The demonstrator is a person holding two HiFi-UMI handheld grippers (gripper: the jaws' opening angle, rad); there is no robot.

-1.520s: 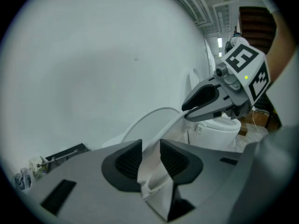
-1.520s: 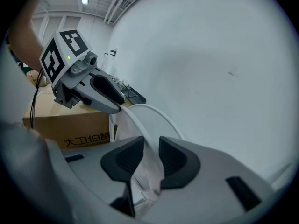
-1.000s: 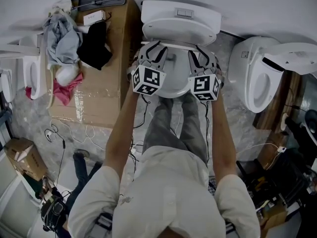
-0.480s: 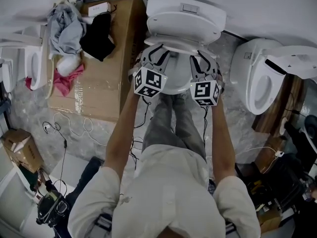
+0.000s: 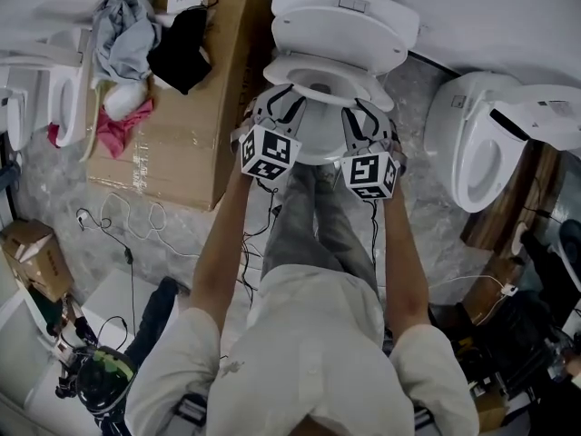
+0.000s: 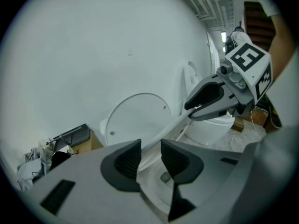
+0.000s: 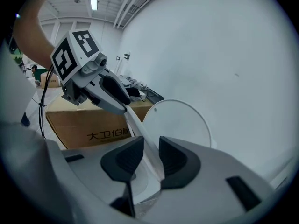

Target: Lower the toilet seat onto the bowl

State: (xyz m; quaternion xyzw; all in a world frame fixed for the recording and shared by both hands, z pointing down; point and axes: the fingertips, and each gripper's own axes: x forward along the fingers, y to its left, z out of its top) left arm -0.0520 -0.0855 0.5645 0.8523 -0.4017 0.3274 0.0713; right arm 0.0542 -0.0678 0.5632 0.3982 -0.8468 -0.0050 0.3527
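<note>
**Seat partway down, left grip loosening**

My left gripper [image 6: 150,155] has its dark ribbed pads on either side of the front rim of the toilet seat [image 6: 172,125]. Its jaws are opening, with the rim between them and, as far as I can see, touching both pads. My right gripper [image 7: 151,153] is clenched on the same rim further round, the thin white edge pinched between its pads. The seat hangs tilted, its front clear of the bowl [image 6: 158,190]. Behind it the round lid [image 7: 180,122] stands upright against the tank [image 5: 343,9].

I judge the lowering to be partway done. To finish it well, I should bring both sides down level so the hinge does not twist. I should also go slowly, so the seat settles instead of slapping. With my left side loosening, the right grip probably carries most of the weight and ought to stay firm until the seat rests on the bowl. The jaw tips should then slide out forwards so they are not trapped underneath.

The seat is a flat oval ring, smooth and glossy, likely hard plastic and liable to slip. The pads look matt and rubbery. To the left stands a brown cardboard box [image 7: 91,125].
</note>
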